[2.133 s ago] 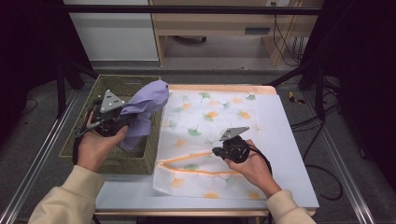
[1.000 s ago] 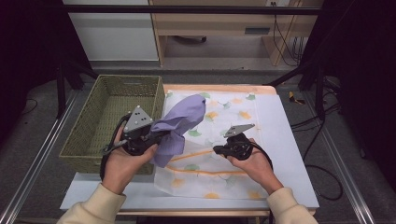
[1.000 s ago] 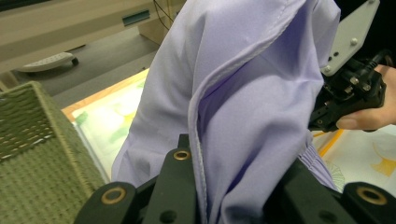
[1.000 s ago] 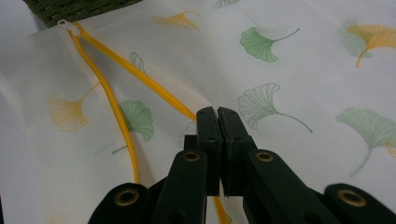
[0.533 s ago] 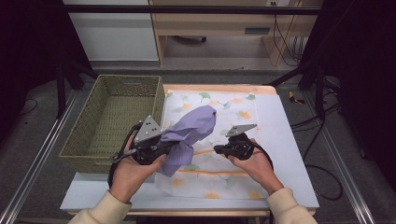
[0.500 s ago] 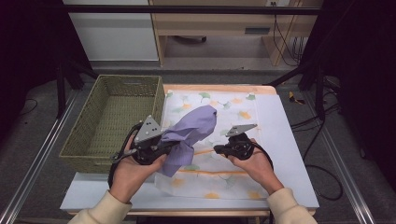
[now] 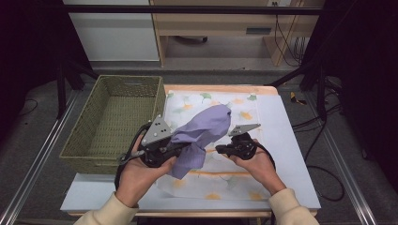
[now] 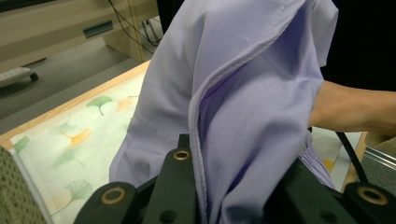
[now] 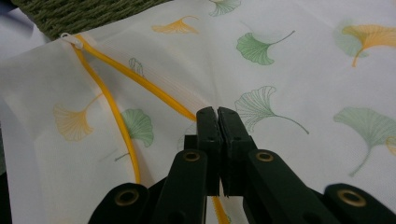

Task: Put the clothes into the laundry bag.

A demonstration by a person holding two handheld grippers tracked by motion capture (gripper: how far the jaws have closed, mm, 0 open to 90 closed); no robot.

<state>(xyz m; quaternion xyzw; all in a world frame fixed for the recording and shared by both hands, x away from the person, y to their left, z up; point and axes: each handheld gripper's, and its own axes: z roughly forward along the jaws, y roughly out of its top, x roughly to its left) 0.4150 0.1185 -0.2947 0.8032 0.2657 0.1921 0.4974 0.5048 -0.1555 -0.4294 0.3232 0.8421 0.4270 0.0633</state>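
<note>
Two tools work low over the surface (image 7: 300,140). Nearest, the left tool (image 7: 180,147) has its jaws clamped on a lilac garment (image 7: 202,133), which hangs in folds above the mesh bag (image 7: 244,180) and hides much of it. Just beside it, the right tool (image 7: 223,150) is closed tight on the bag's orange zip edge (image 9: 140,77) (the slit gapes slightly). Left of both stands a woven basket (image 7: 87,140); further off, a wooden bench (image 7: 220,23). No readable writing.

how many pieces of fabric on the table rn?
2. Purple cloth held up in the left gripper; leaf-print zip bag lies flat, the right gripper pinching its opening. None seen in the basket.
</note>
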